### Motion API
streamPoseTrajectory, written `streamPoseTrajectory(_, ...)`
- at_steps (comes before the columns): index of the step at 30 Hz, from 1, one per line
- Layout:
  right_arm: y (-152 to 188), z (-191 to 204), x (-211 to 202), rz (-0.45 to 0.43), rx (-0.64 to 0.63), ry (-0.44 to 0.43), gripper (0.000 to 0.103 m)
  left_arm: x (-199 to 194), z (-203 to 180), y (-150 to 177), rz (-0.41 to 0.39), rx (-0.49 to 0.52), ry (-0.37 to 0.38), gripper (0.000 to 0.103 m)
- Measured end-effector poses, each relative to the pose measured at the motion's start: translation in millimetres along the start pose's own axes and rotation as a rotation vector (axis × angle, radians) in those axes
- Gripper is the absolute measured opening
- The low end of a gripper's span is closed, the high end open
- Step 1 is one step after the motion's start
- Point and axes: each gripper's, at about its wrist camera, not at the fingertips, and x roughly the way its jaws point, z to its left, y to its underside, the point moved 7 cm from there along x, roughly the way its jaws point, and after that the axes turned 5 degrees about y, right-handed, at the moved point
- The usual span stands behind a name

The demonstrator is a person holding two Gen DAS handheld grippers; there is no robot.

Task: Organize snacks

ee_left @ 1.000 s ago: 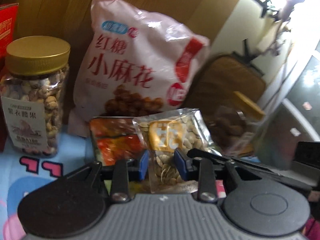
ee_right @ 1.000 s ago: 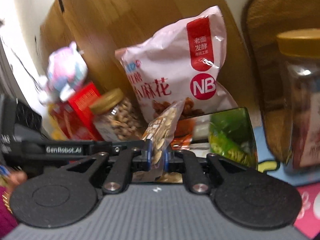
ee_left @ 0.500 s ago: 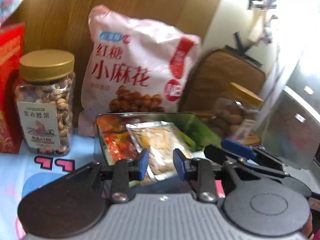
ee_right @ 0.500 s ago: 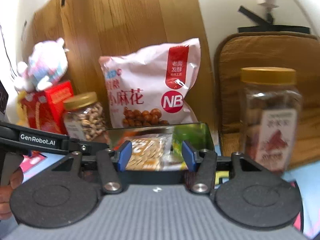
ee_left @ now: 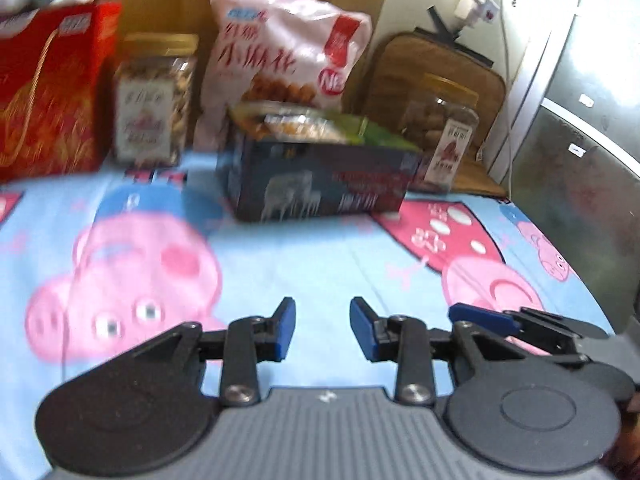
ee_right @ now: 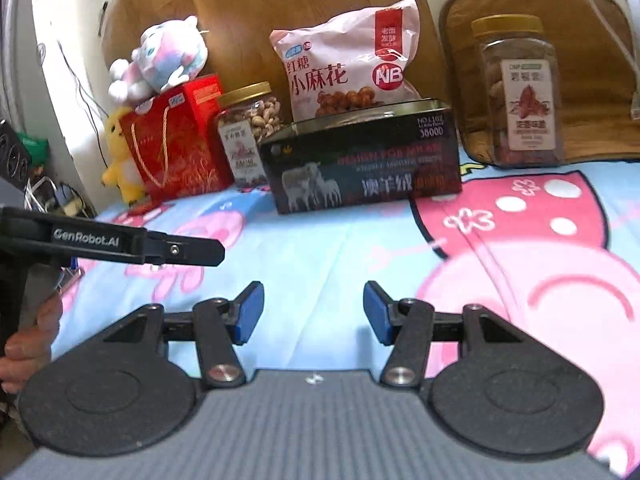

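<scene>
Now both claws, left [ee_left: 322,328] and right [ee_right: 313,312], hang empty, withdrawn from the tin [ee_right: 360,160].

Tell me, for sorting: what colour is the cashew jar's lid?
Gold, clearest in the right wrist view: cashew jar's lid.

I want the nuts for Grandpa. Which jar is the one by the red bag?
Find the big pink snack bag leaning on the wooden board. Left of it, beside the red gift bag, stands the nut jar: pale nuts, gold lid. The other jar holds reddish-brown ones.
</scene>
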Motion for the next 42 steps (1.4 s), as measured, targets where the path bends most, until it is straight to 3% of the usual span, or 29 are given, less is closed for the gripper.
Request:
streamPoseTrajectory(4, 9, -1, -9, 0.000, 0.030, 0.014, 0.057, -4, -3, 13, -0.004, 0.013, -0.074, 0.032)
streamPoseTrajectory(6, 10, -3, -14, -0.006, 0.047, 0.016, 0.058, -6, -7, 17, -0.007, 0.024, -0.090, 0.038)
streamPoseTrajectory(10, 15, -6, -24, -0.026, 0.073, 0.037, 0.058, -12, -14, 21, -0.028, 0.065, -0.145, 0.040)
streamPoseTrajectory(42, 30, 23, -45, -0.031, 0.014, -0.077, 0.057, -31, 7, 41, -0.039, 0.053, -0.234, 0.045)
